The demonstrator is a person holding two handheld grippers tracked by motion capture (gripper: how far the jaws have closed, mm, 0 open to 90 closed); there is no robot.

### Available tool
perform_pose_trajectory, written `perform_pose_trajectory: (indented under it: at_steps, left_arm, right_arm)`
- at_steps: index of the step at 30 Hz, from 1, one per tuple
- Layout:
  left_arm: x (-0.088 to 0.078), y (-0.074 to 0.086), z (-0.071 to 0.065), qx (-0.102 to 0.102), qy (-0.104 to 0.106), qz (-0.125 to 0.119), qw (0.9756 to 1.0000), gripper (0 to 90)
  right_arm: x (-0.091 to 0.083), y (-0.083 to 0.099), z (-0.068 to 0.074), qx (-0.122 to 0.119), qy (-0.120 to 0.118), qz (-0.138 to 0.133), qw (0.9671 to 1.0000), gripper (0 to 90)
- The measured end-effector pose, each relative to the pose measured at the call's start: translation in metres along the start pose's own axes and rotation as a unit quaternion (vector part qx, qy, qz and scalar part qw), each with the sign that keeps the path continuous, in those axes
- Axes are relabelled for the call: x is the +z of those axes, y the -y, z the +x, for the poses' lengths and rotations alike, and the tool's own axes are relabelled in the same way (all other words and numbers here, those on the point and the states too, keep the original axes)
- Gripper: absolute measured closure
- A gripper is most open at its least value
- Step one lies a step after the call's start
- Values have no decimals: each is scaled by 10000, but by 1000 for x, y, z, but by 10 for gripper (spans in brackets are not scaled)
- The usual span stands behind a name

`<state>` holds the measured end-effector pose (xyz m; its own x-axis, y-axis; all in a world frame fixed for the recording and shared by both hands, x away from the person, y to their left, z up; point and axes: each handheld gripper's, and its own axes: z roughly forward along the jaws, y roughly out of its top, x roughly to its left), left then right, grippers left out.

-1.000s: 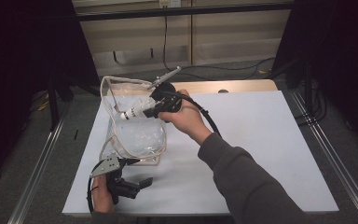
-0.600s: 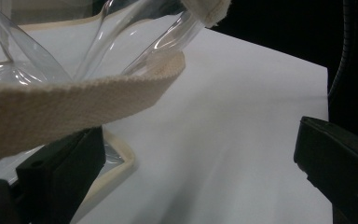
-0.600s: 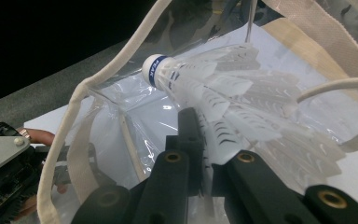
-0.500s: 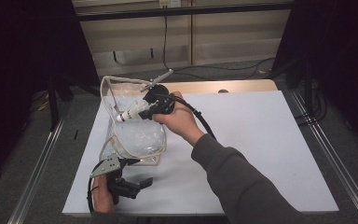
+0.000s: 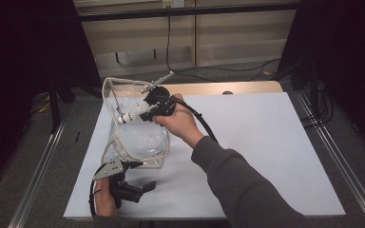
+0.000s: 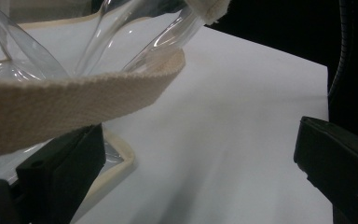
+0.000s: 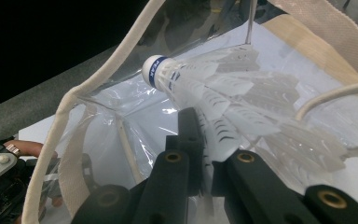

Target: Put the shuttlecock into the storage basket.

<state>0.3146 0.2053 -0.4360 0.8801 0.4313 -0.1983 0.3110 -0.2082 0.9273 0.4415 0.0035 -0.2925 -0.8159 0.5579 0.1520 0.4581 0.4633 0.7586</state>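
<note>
My right gripper (image 5: 141, 113) is clamped on the feathers of a white shuttlecock (image 7: 214, 100), whose blue-banded cork tip points into the mouth of the clear bag (image 5: 140, 140). The bag's cream-trimmed rim (image 7: 98, 77) arcs just beyond the cork. My left gripper (image 5: 138, 183) rests at the bag's near bottom corner, jaws apart, one jaw just under the bag's woven strap (image 6: 74, 100); whether it touches I cannot tell. To the right of the bag, the white table (image 5: 266, 142) lies bare out to its edge, leaving open room for moving.
</note>
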Motion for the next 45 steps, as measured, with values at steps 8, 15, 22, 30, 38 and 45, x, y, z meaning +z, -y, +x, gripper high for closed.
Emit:
perform_pose_trajectory:
  at_steps: [8,15,22,30,38,45]
  left_arm:
    - [-1,0,0,-14,-27,-27,10000,22]
    - [0,0,-1,-8,15,6,10000,22]
    - [0,1,-1,4,16,29,10000,22]
    - [0,1,-1,-35,-1,10,10000,22]
    - [0,2,-1,-41,-2,32,10000,22]
    - [0,2,0,-53,9,15,10000,22]
  right_arm:
    - [9,-3,4,-43,-42,30,10000,881]
    - [14,-4,4,0,27,74,10000,881]
    - [20,-6,3,84,40,78,9999,881]
    - [25,-8,2,135,77,55,9999,881]
    - [33,-8,-3,200,121,113,9997,881]
    - [41,-9,-6,235,187,157,9994,880]
